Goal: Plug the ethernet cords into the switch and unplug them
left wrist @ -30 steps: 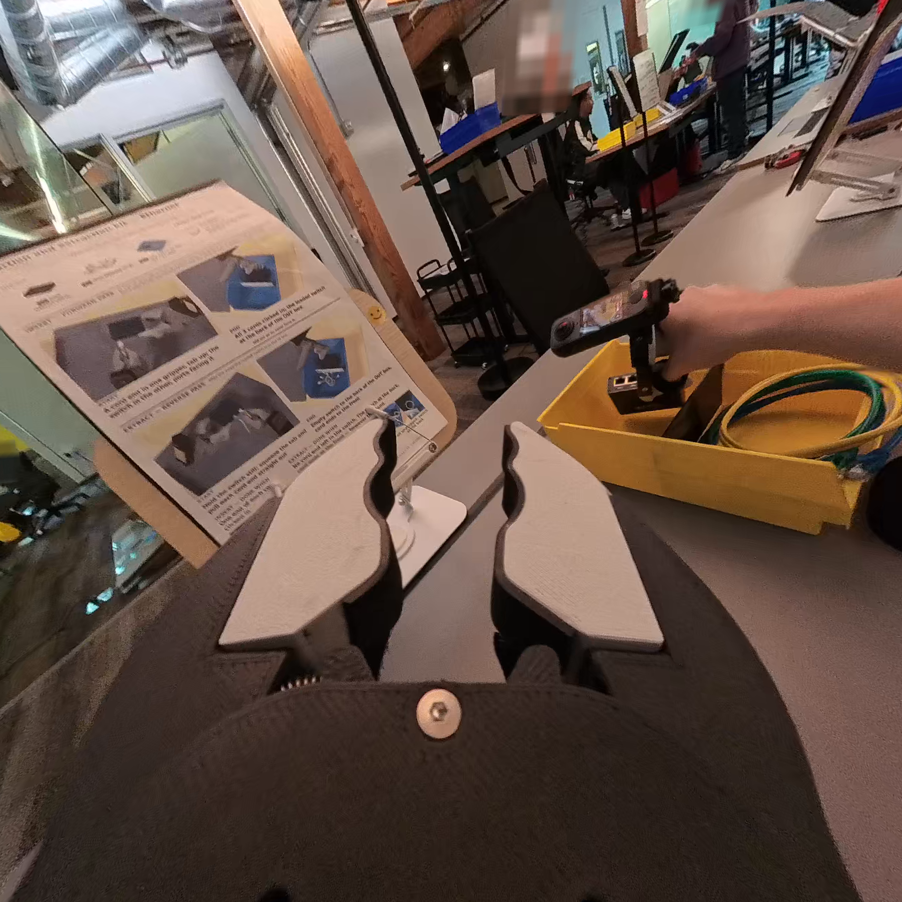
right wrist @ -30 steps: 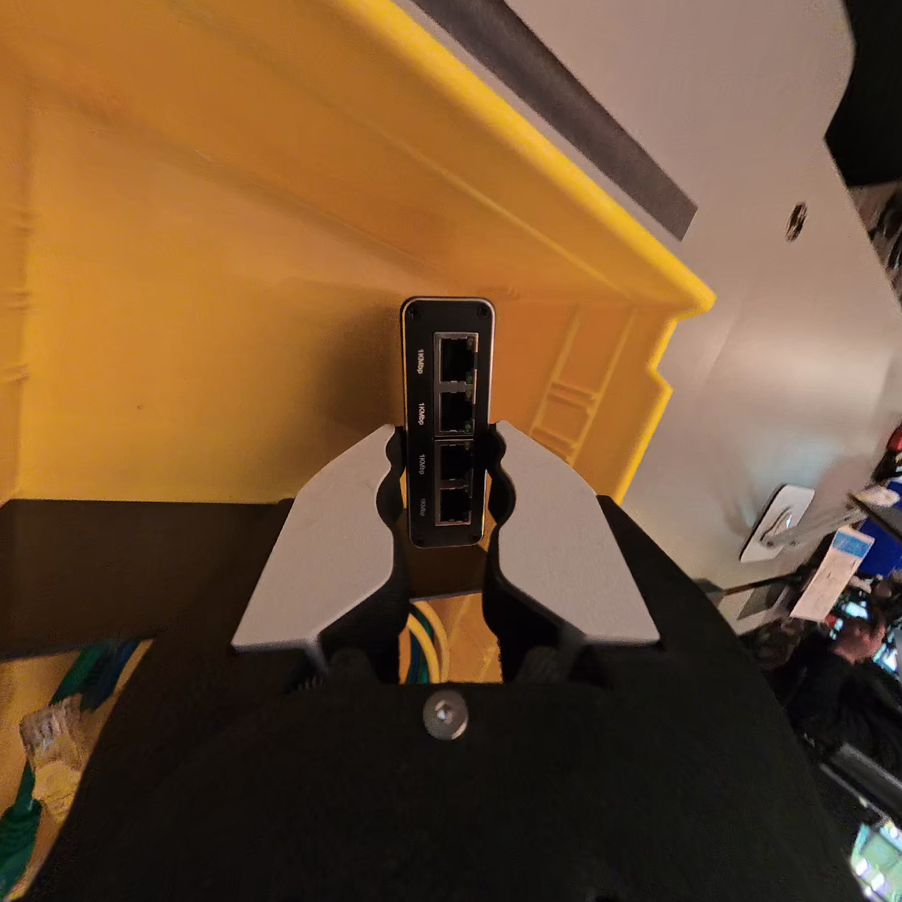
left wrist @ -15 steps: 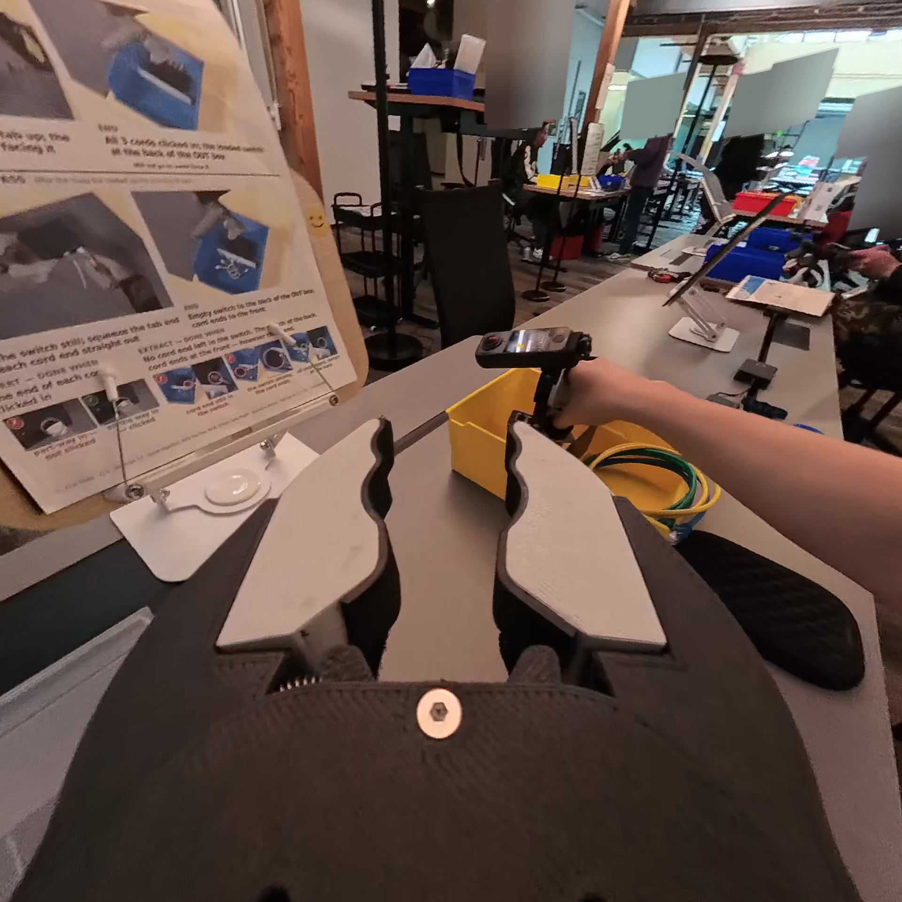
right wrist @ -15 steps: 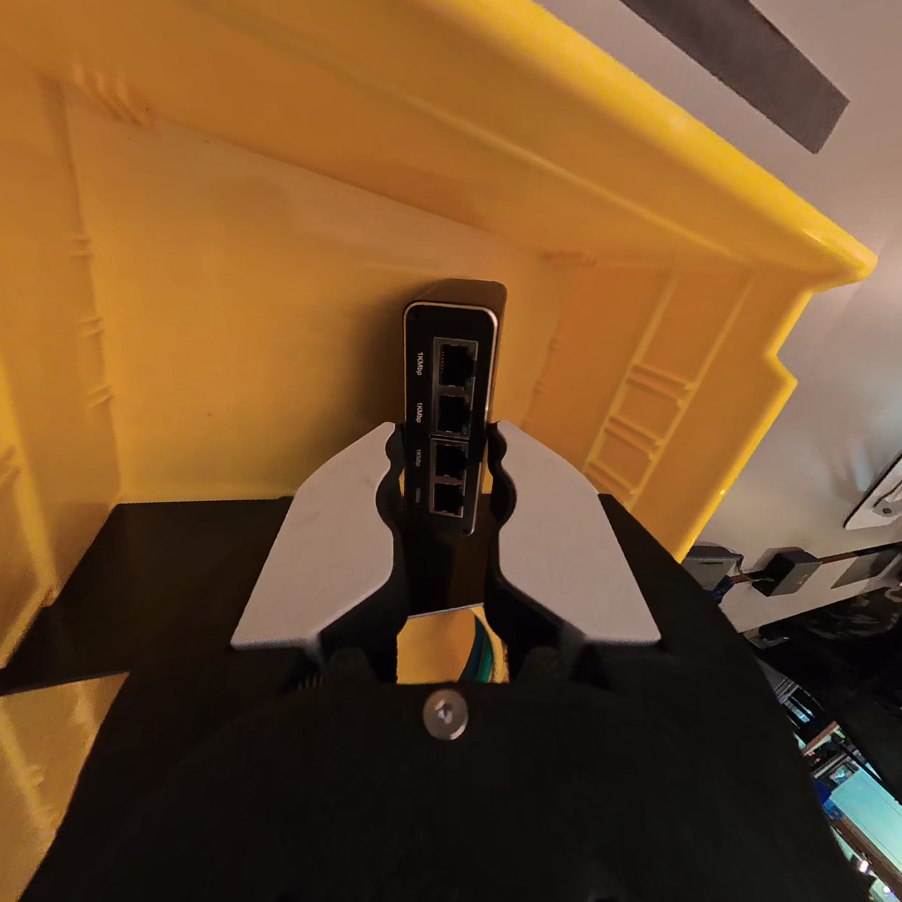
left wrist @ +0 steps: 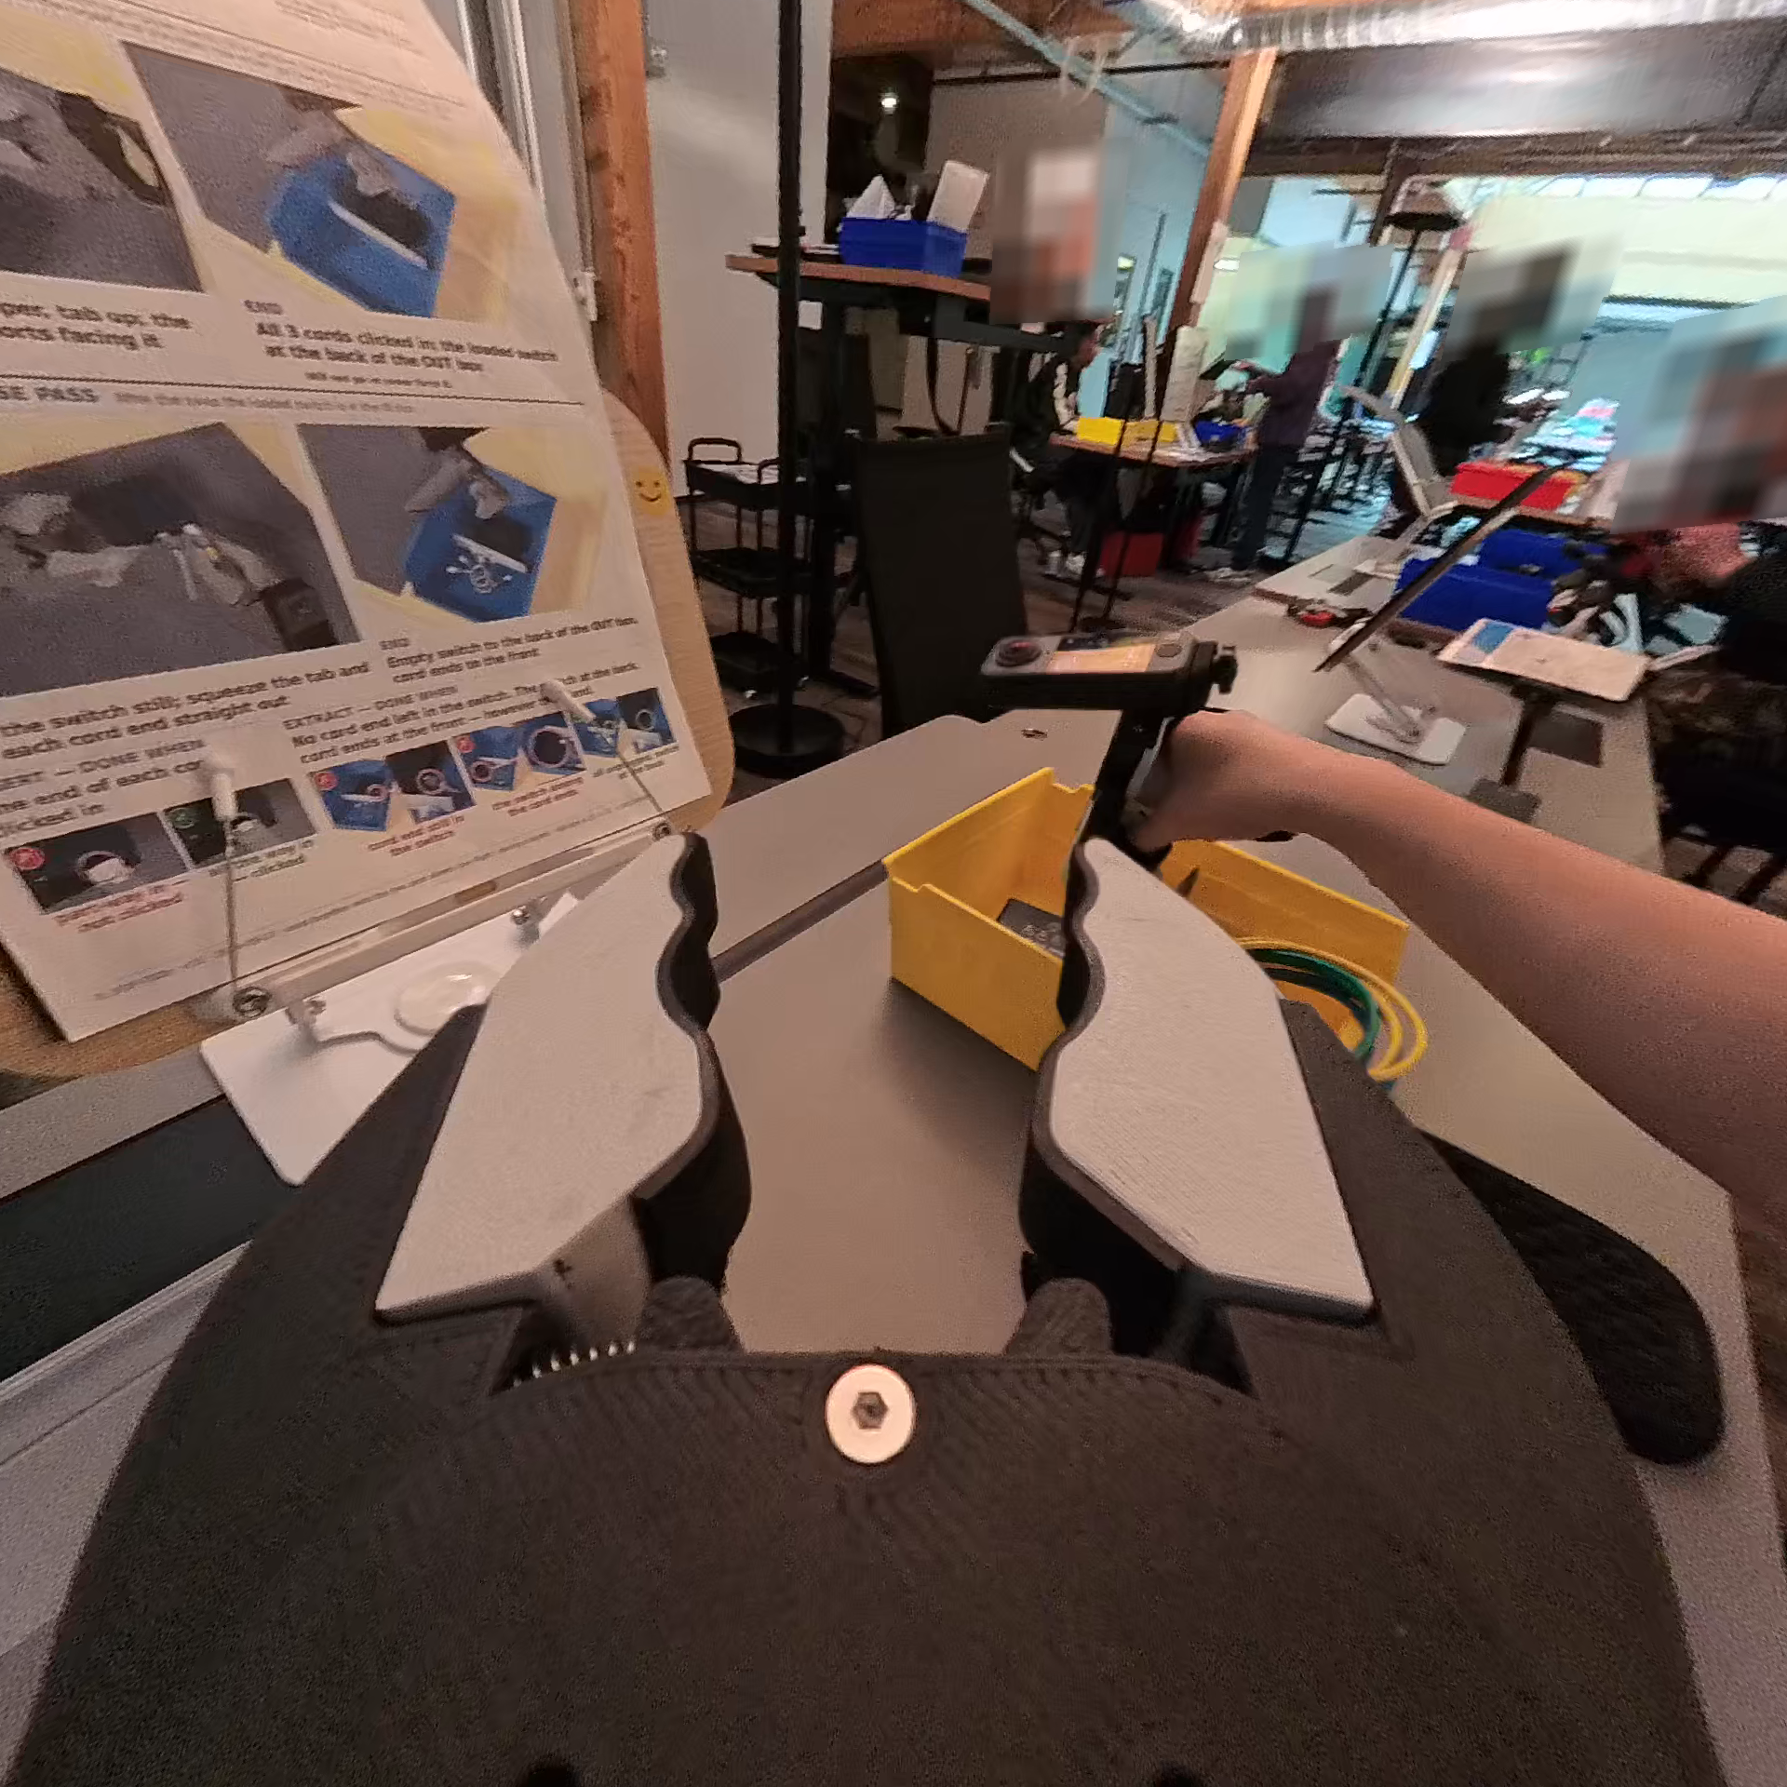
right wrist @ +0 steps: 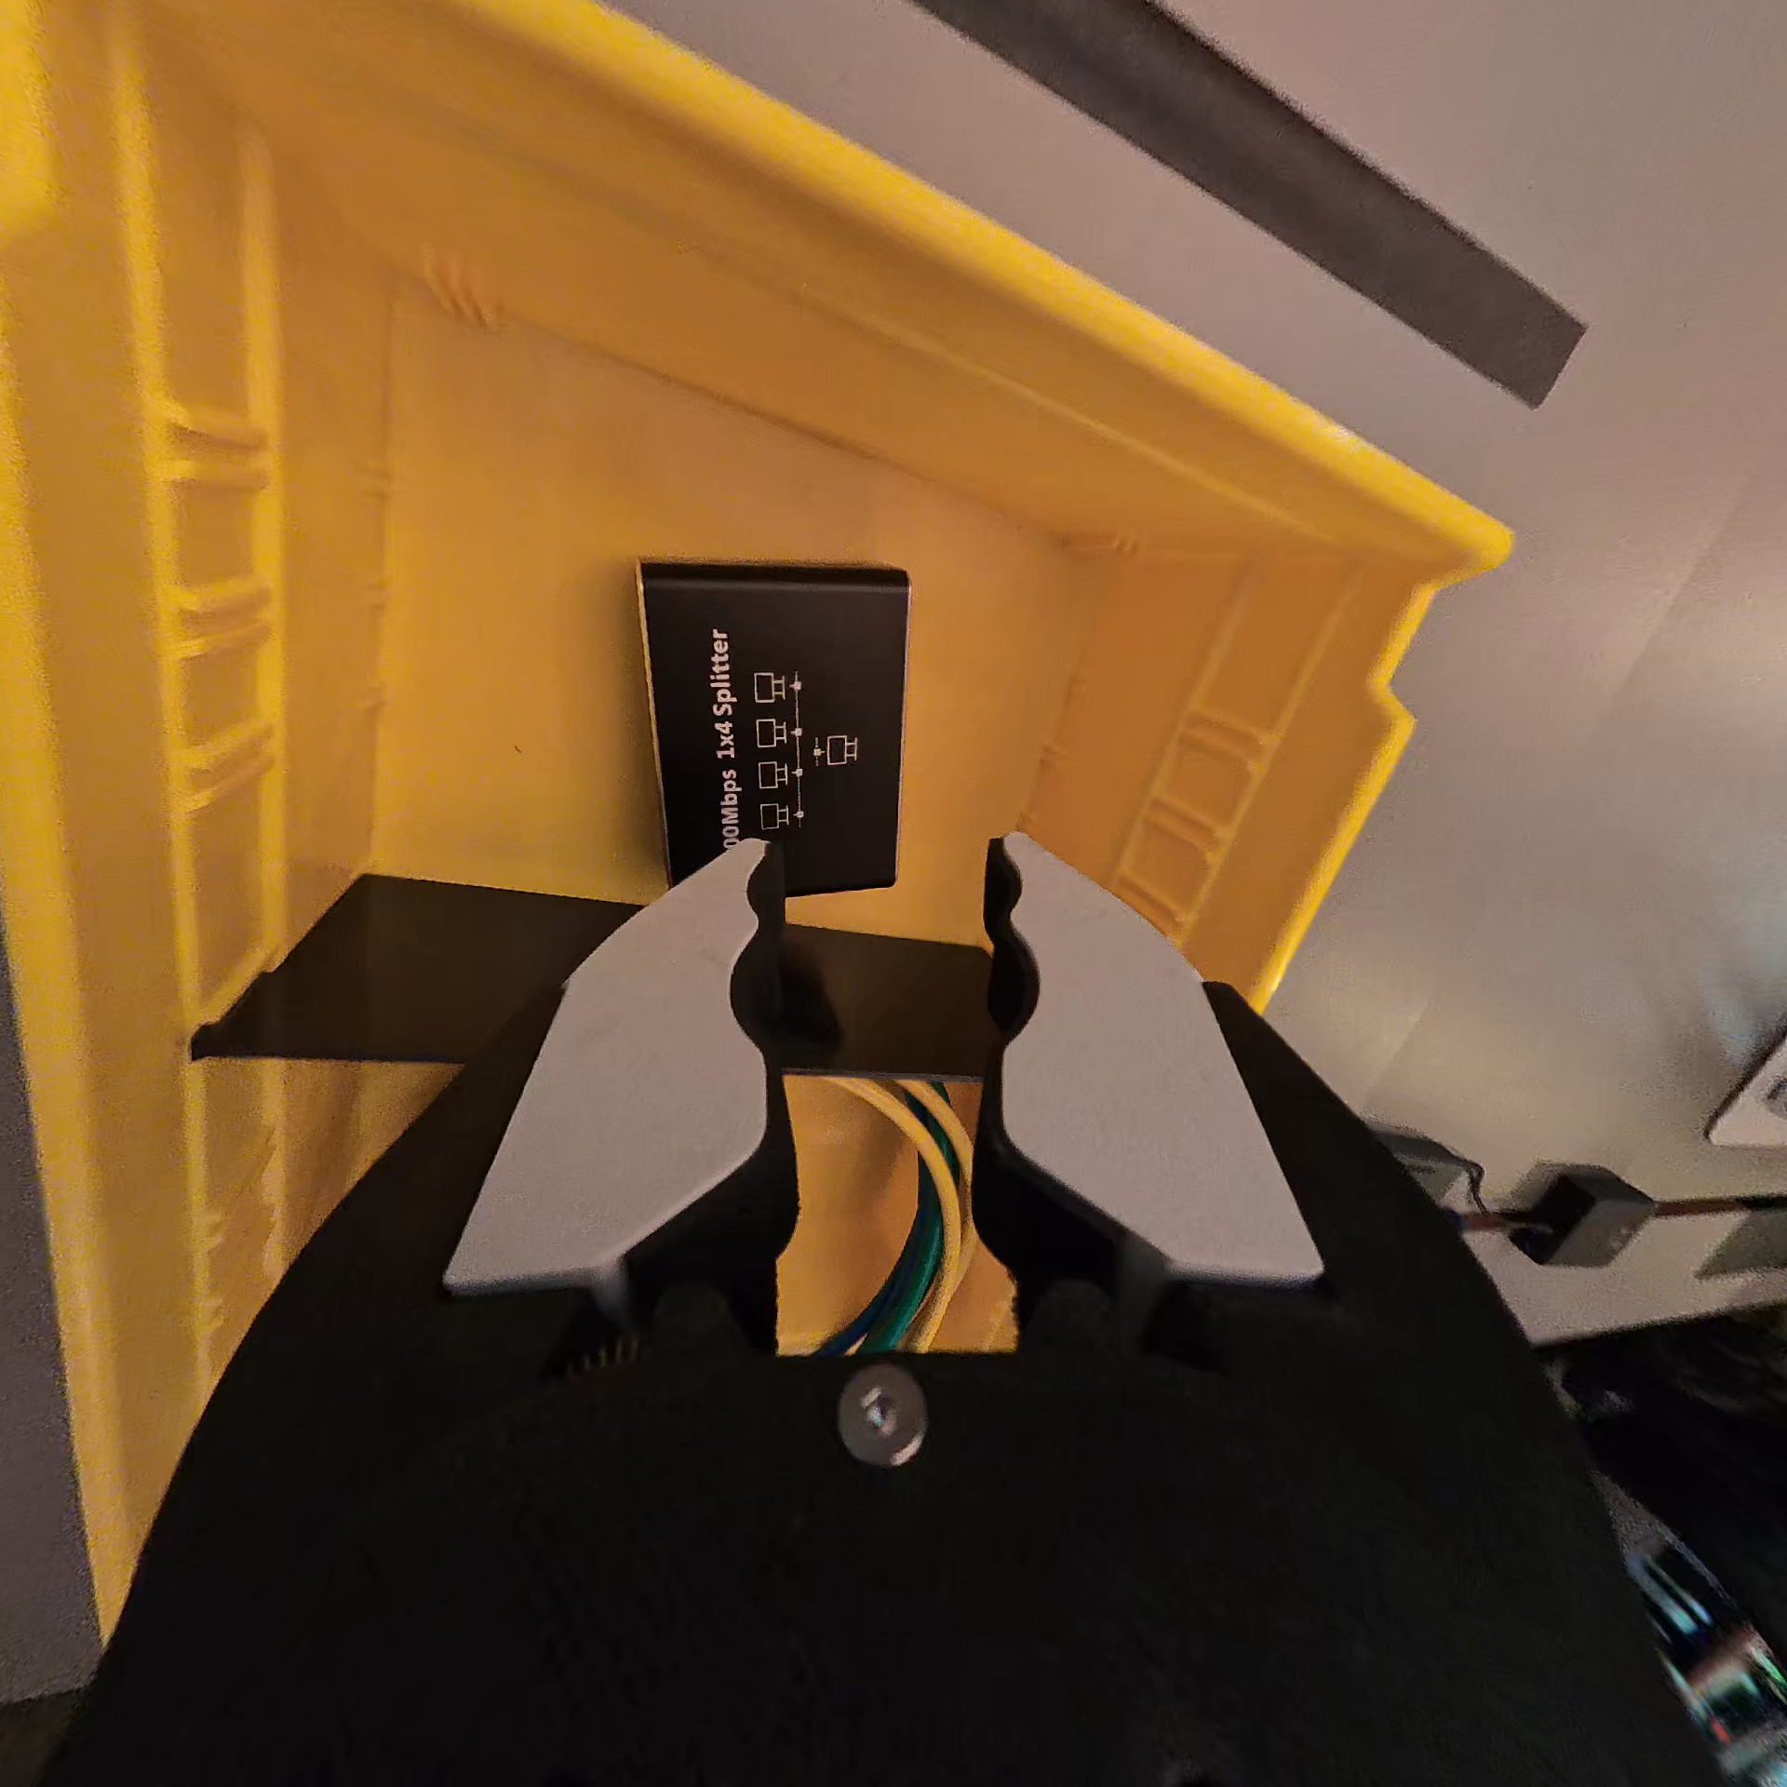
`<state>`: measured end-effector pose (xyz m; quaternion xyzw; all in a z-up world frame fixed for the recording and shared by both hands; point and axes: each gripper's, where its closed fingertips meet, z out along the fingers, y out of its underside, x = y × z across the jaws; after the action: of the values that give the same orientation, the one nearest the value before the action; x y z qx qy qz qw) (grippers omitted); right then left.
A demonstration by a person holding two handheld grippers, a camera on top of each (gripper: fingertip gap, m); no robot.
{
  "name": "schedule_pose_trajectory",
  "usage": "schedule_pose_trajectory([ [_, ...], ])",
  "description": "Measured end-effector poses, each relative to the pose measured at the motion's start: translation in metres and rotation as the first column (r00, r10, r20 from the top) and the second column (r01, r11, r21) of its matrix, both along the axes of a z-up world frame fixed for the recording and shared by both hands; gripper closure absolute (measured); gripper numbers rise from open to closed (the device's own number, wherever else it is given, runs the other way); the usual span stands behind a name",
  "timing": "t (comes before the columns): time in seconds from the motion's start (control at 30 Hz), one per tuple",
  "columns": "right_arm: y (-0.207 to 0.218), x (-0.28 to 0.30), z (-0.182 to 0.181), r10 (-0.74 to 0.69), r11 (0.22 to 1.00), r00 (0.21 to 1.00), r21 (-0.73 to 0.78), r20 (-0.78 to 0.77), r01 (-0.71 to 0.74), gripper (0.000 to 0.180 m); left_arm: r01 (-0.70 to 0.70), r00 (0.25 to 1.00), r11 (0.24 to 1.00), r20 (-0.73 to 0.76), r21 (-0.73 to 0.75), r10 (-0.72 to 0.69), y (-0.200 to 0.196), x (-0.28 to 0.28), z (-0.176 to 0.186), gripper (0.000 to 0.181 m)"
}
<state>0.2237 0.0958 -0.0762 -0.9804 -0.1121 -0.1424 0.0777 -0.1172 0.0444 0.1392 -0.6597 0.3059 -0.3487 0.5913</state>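
Now the small black box-shaped switch lies flat inside the yellow plastic bin, free; both the right gripper and left gripper stand apart, empty. Better keep ports reachable before fetching the coiled cords.

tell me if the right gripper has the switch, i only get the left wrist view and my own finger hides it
observer: No. The right gripper is open with nothing between its fingers; the switch sits just past the fingertips.
operator: how is it lying
observer: Flat on the floor of the yellow bin, broad printed face toward the camera. No ports show in the right wrist view.
operator: where are the cords from there
observer: The yellow and green cords are on the near side of a black divider; the switch is on the far side, with no cord in it.
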Motion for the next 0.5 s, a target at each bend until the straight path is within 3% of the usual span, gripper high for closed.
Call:
schedule_pose_trajectory([
  [0.17, 0.007, -0.009, 0.042, 0.055, 0.969, 0.988, 0.246, -0.145, -0.018, 0.14, 0.223, 0.973, 0.975, 0.058, -0.012, -0.222, -0.025, 0.003, 0.008, 0.112],
  [0.27, 0.008, -0.019, 0.086, 0.149, 0.875, 0.957, 0.485, -0.25, -0.01, 0.141, 0.286, 0.956, 0.958, 0.065, 0.013, -0.287, -0.031, -0.006, 0.014, 0.124],
  [0.33, 0.002, -0.02, 0.126, 0.236, 0.738, 0.936, 0.674, -0.259, 0.0, 0.141, 0.269, 0.961, 0.962, 0.044, 0.051, -0.272, -0.03, -0.016, 0.018, 0.125],
  [0.4, -0.012, -0.02, 0.167, 0.327, 0.555, 0.914, 0.832, -0.24, 0.02, 0.137, 0.23, 0.972, 0.968, 0.023, 0.096, -0.234, -0.029, -0.03, 0.024, 0.126],
  [0.5, -0.04, -0.005, 0.207, 0.386, 0.312, 0.904, 0.948, -0.186, 0.062, 0.12, 0.13, 0.991, 0.978, -0.021, 0.161, -0.129, -0.024, -0.054, 0.031, 0.128],
])
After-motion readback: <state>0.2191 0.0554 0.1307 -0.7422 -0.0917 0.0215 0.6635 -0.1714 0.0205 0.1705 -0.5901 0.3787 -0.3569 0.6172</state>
